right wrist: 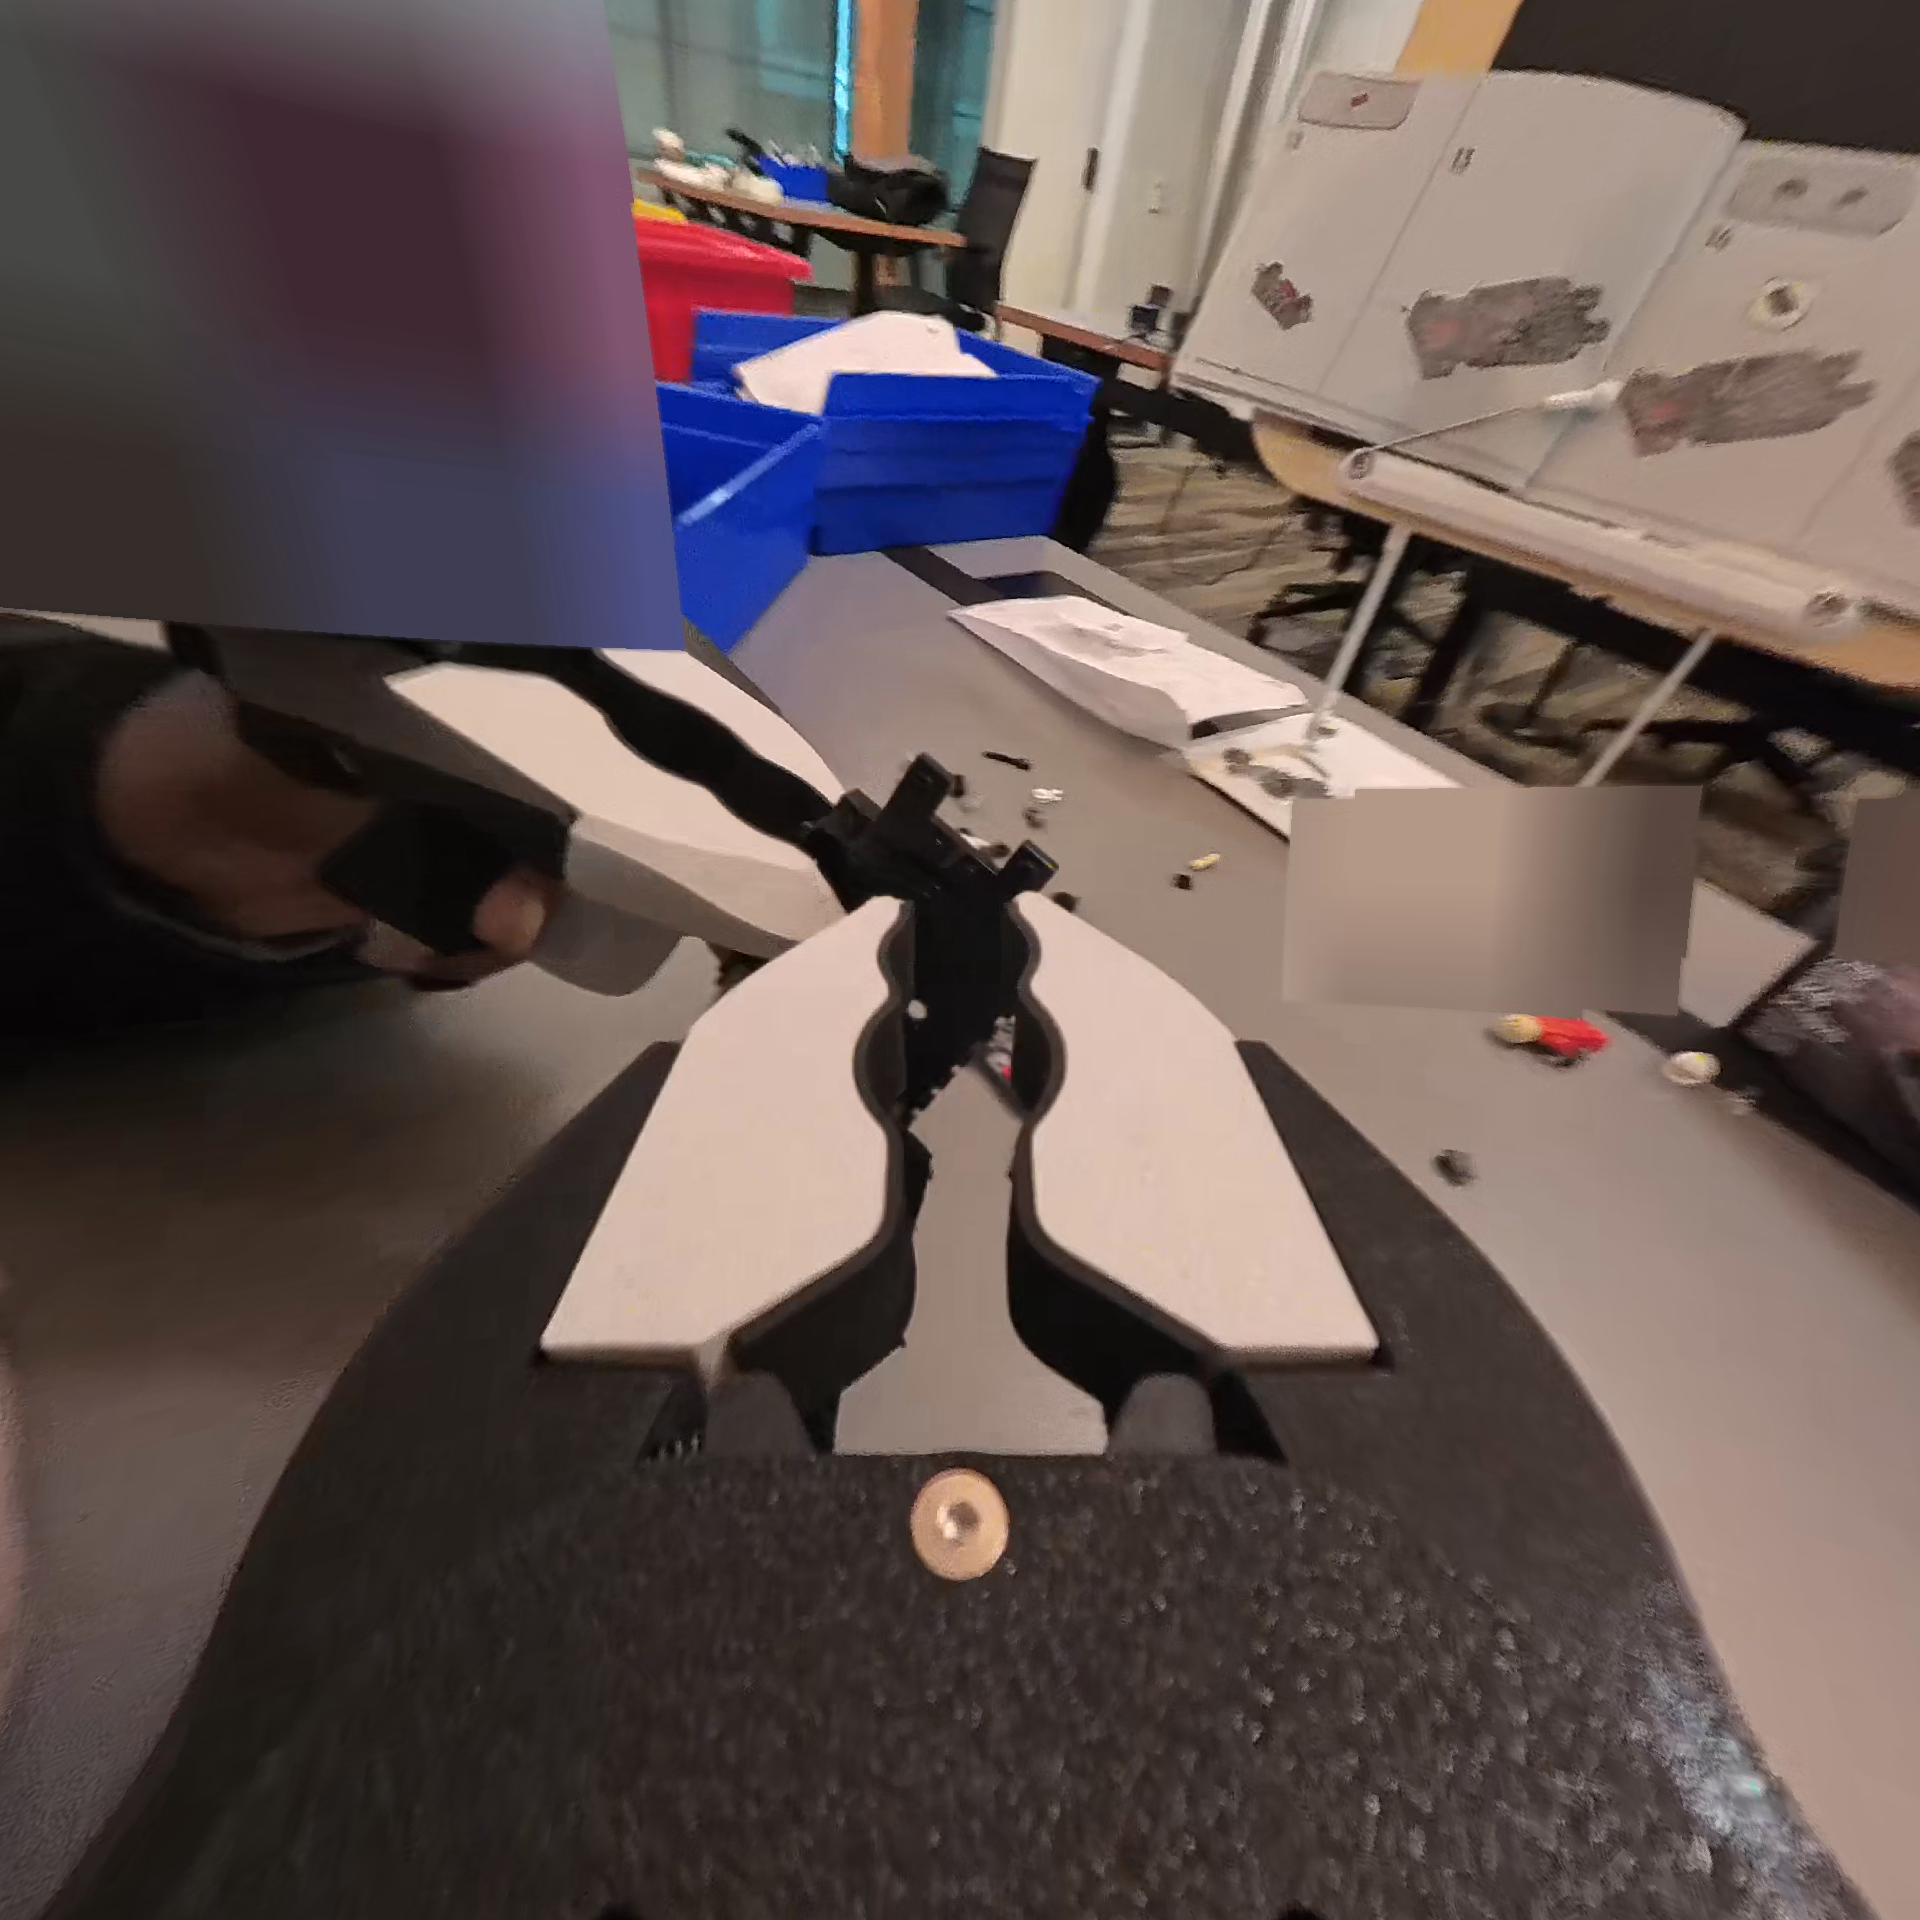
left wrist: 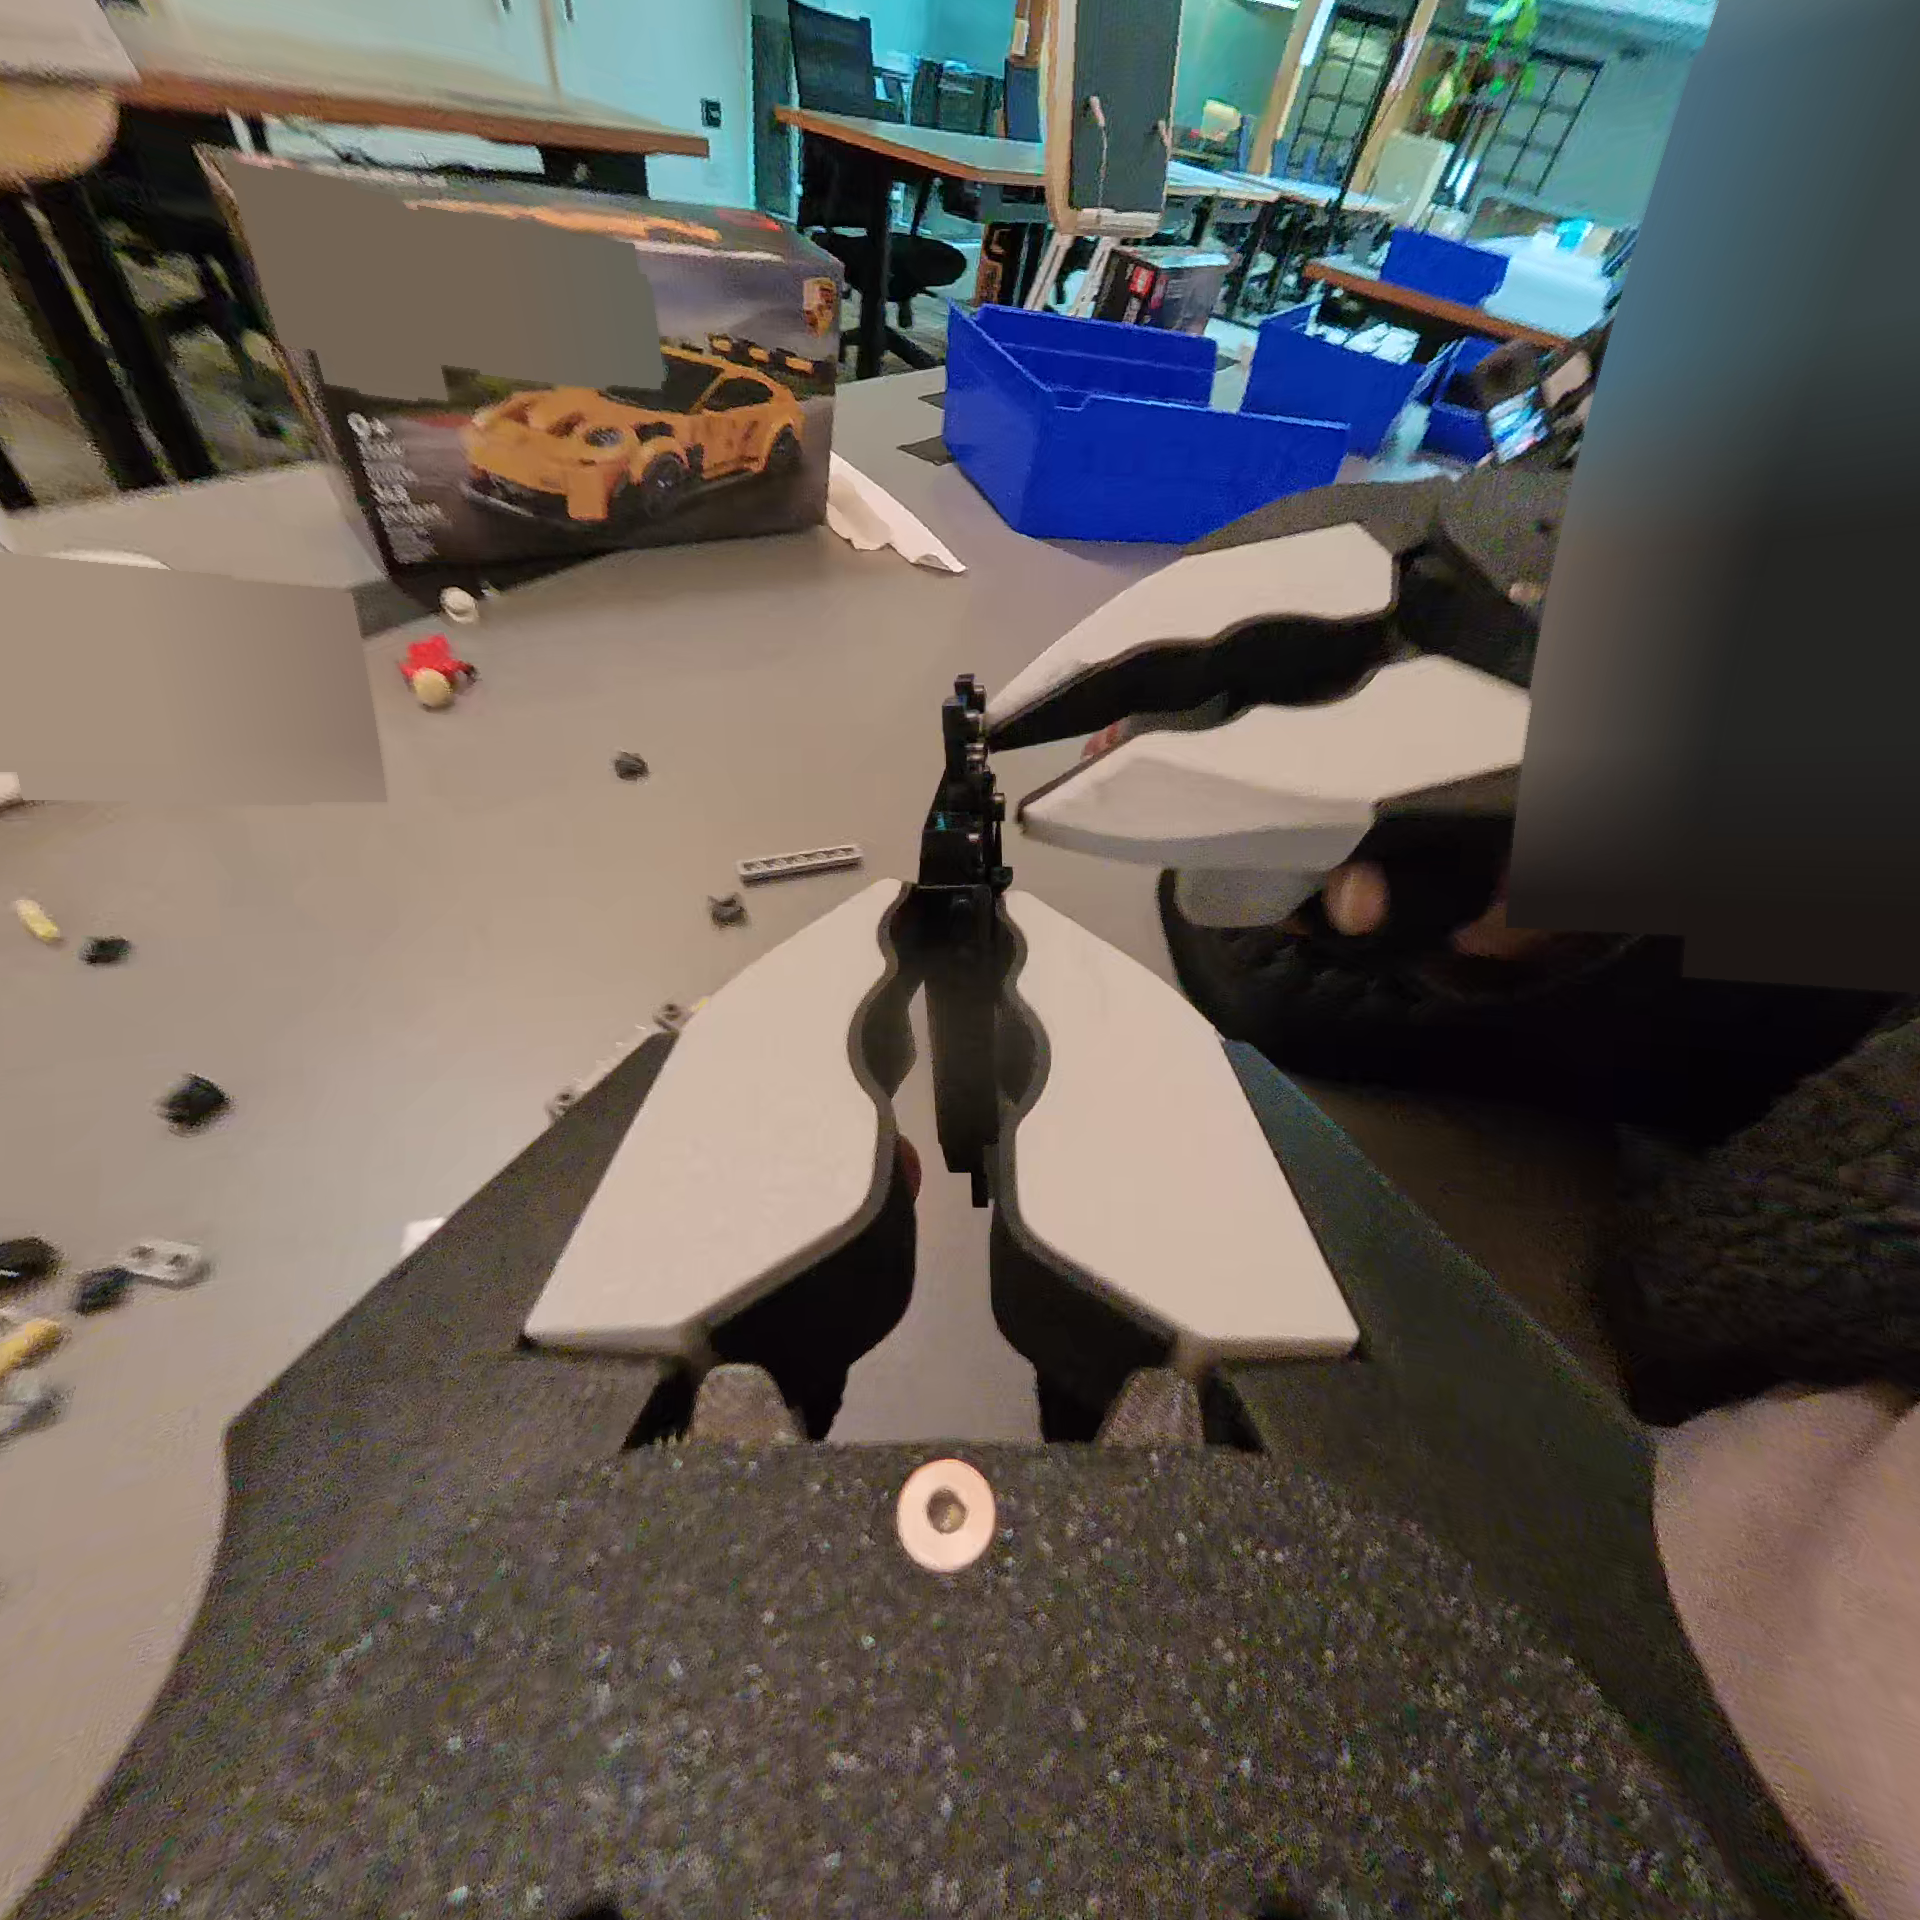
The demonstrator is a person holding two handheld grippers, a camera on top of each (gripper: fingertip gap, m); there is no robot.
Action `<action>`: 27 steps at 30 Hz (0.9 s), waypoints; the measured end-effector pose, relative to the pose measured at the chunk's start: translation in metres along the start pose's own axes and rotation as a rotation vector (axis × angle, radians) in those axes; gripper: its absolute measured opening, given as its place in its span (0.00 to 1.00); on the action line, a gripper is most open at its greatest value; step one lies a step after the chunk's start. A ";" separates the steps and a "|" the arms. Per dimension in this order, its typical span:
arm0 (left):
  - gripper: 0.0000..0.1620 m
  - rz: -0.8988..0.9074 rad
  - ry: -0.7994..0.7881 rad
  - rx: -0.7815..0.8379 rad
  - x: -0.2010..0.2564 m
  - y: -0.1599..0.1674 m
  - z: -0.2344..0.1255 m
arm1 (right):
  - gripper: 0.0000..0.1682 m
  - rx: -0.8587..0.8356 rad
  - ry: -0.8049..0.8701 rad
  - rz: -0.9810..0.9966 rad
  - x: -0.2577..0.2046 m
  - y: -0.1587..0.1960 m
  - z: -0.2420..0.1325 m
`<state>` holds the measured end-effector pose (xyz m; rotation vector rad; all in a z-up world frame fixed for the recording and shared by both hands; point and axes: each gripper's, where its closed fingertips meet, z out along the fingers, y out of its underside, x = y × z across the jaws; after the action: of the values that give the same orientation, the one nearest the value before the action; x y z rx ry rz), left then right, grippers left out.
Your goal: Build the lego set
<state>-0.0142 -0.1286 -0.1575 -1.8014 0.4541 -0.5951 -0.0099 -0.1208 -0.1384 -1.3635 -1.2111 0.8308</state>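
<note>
A: Black lego assembly (left wrist: pixel 961 831) held upright in the air above the grey tabletop (left wrist: pixel 582 935), lower end pinched between the tips of the left tool (left wrist: pixel 954 896). Closed on it, narrow contact only.

B: Confirmed from the other side. Right tool (right wrist: pixel 951 909) also clamped on the same black assembly (right wrist: pixel 940 883), near its upper part. Gripped from two directions, nothing supporting from below.

A: Main risk: bending or twisting between the two grips. Likely to pop a seam and shed a plate.

B: Agreed. Thin stack, studs showing along one edge. Probably weak against sideways load. Any pull not along the stud axis could split it.

A: Second risk: slip. Smooth plastic, smooth tips, small contact patch. Could rotate in the left grip if pressed off-centre.

B: If dropped, hard to recover. Loose small parts (left wrist: pixel 192 1101) scattered over the tabletop, many black too. Easy to lose among them.

A: Grey strip (left wrist: pixel 800 862) and more bits right under the work area. Possible snag when lowering.

B: Box with the orange car (left wrist: pixel 582 416) and blue bins (left wrist: pixel 1132 436) well apart, no collision concern there. Instruction pages on a stand (right wrist: pixel 1558 343) to the right, also clear.

A: Exact seating of the top piece not readable; too dark, some blur.

B: Same here. Cannot tell whether fully pressed home.
</note>
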 end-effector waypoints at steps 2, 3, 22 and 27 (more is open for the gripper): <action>0.07 -0.077 0.017 -0.005 0.001 0.000 0.000 | 0.09 -0.028 0.031 -0.059 0.001 0.002 0.003; 0.07 -0.109 0.028 -0.001 0.001 0.000 -0.001 | 0.09 -0.033 0.030 -0.057 0.001 0.002 0.003; 0.08 -0.017 -0.107 0.030 0.000 -0.006 -0.002 | 0.07 0.036 0.036 0.184 -0.003 -0.004 0.007; 0.08 0.087 -0.162 0.033 0.000 -0.007 -0.004 | 0.07 0.073 0.037 0.228 -0.004 -0.006 0.007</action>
<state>-0.0164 -0.1293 -0.1500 -1.7728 0.4073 -0.3909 -0.0186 -0.1237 -0.1343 -1.4680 -0.9989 0.9956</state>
